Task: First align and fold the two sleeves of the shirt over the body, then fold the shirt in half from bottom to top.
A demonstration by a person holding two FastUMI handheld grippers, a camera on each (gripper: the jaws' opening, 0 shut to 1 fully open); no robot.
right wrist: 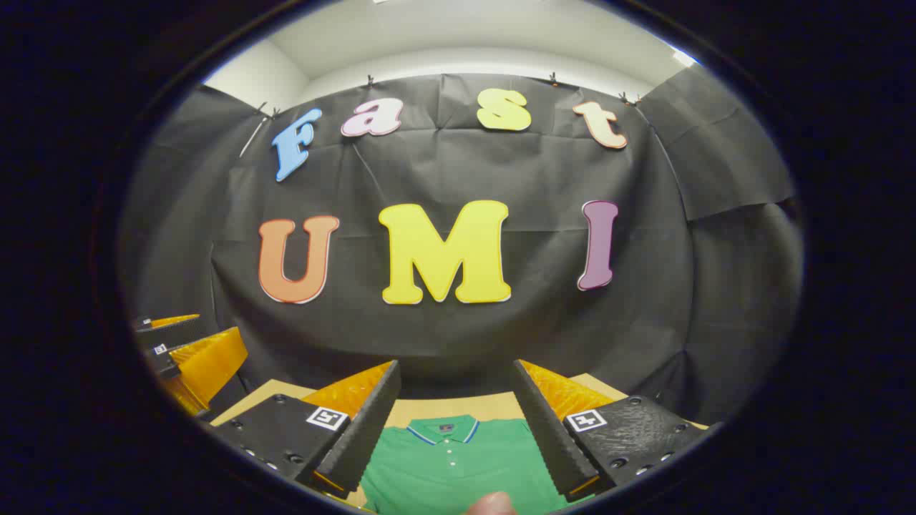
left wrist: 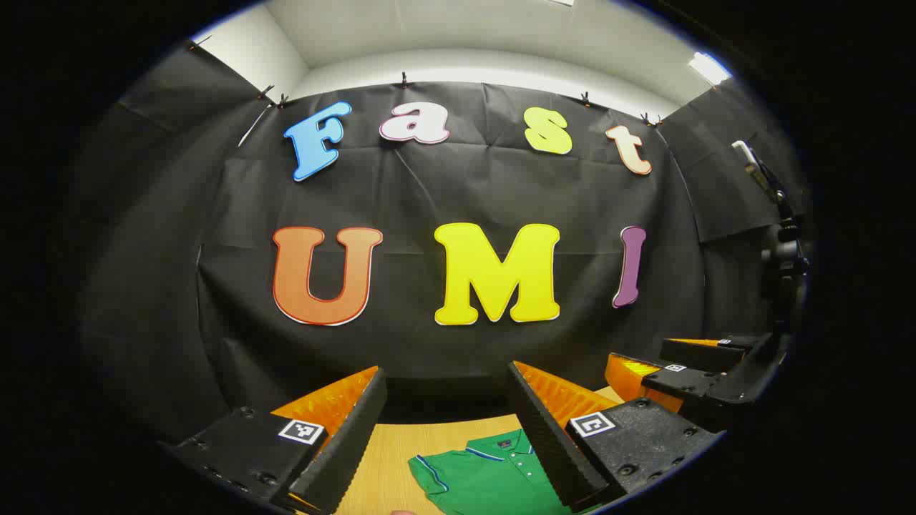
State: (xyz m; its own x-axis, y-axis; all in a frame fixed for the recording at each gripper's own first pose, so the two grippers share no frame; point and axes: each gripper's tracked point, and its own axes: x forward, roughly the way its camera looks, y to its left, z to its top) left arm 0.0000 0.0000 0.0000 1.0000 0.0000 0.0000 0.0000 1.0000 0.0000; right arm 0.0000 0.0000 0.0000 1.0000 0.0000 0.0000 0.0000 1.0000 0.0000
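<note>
A green polo shirt [right wrist: 458, 465] with a blue-striped collar [right wrist: 438, 429] lies flat on the wooden table [right wrist: 494, 408], collar toward the back wall. My right gripper [right wrist: 456, 368] hangs open above it with nothing between its fingers. The left gripper view has the shirt [left wrist: 486, 476] low in frame, with one short sleeve [left wrist: 429, 476] spread to the left. My left gripper [left wrist: 447, 375] is open too and holds nothing, above the table [left wrist: 390, 450]. Each gripper appears beside the other: the right gripper [left wrist: 673, 372] at the right, the left gripper [right wrist: 182, 350] at the left.
Black cloth walls close the booth behind and on both sides of the table. A phone on a dark stand [left wrist: 776, 214] rises at the right. A person's fingertip [right wrist: 490, 504] shows at the bottom edge over the shirt.
</note>
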